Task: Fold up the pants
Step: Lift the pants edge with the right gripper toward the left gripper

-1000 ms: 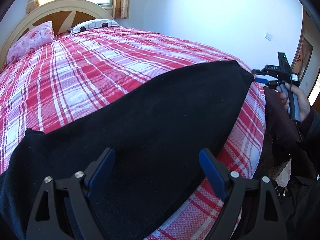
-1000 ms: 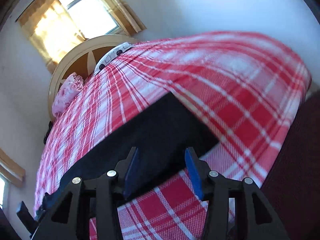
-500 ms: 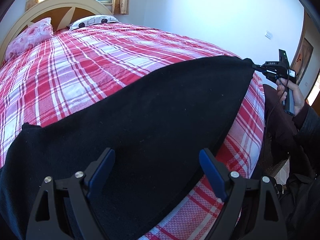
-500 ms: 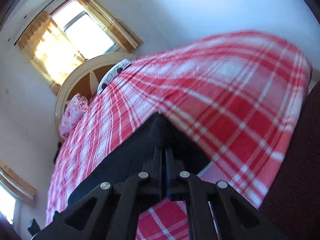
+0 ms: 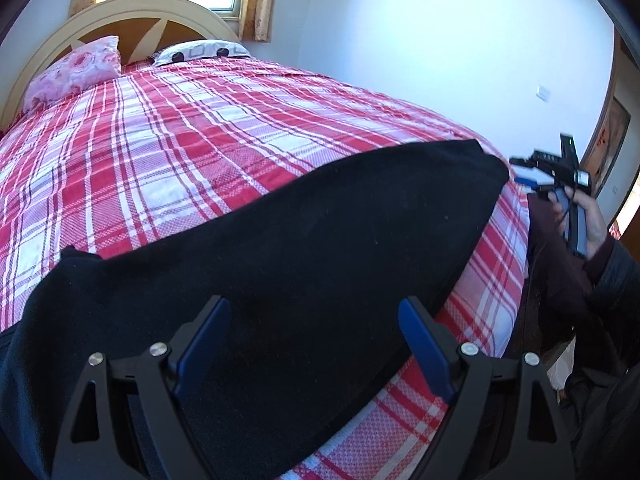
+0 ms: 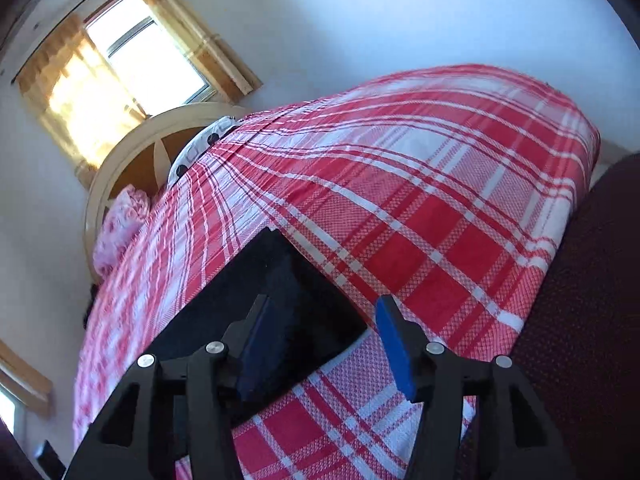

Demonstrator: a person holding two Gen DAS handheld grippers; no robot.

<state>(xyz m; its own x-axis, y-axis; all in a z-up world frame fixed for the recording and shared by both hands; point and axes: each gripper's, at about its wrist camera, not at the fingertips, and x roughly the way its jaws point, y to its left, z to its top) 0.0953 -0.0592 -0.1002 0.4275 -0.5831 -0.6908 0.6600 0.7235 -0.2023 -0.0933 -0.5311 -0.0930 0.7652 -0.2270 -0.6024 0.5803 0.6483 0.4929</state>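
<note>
The left gripper hovers spread wide over black pants on the plaid bedspread; far ahead-right, the right gripper sits off the pants' corner.

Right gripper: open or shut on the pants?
Open. The right gripper has its blue jaws spread with a clear gap, above the corner of the black pants, gripping nothing.

A bed covered by a red and white plaid sheet is backed by an arched cream headboard. 2 pillows are propped there. Sunlight is admitted through a curtained window; pale walls are seen.
</note>
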